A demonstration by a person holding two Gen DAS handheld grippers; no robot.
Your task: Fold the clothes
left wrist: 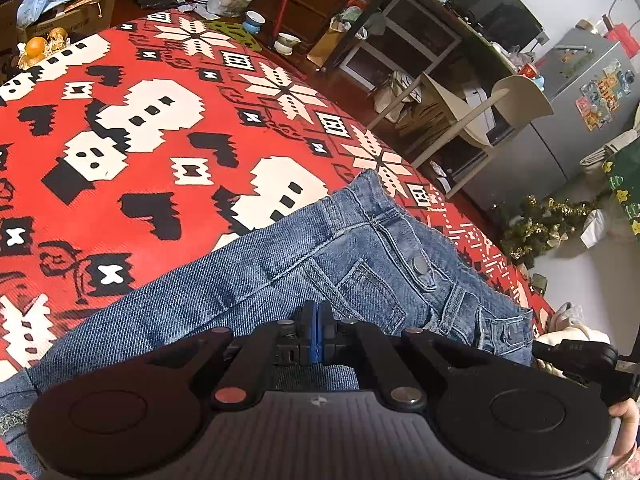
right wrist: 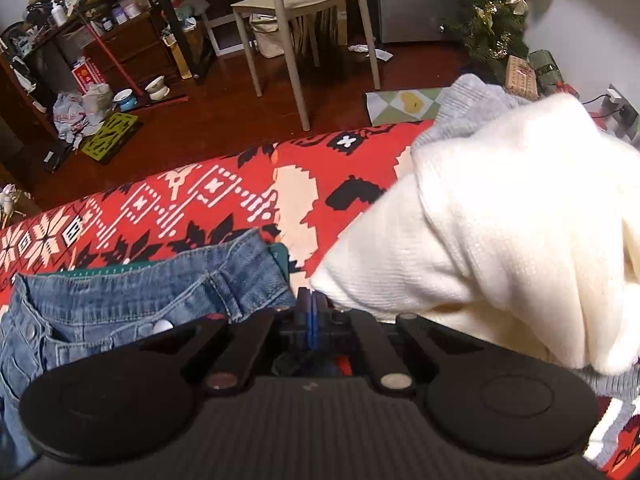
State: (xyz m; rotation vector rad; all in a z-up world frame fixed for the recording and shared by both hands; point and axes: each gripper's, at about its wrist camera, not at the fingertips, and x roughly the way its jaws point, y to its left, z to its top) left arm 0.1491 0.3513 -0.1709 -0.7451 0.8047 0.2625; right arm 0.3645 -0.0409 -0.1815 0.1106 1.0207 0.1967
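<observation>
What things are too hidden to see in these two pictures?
- Left wrist view: the jeans legs run behind the left gripper and off the bottom edge.
- Right wrist view: whether the right gripper pinches any cloth; its own body hides that.
- Right wrist view: the blanket under the white sweater.

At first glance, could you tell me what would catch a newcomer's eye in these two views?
The red blanket with bold white-and-black knit-style figures fills the surface. A pair of blue jeans lies across it, waistband and metal button up, just ahead of the shut left hand-held gripper. In the right wrist view, a cream knit sweater bulks beside the shut right hand-held gripper.
</observation>
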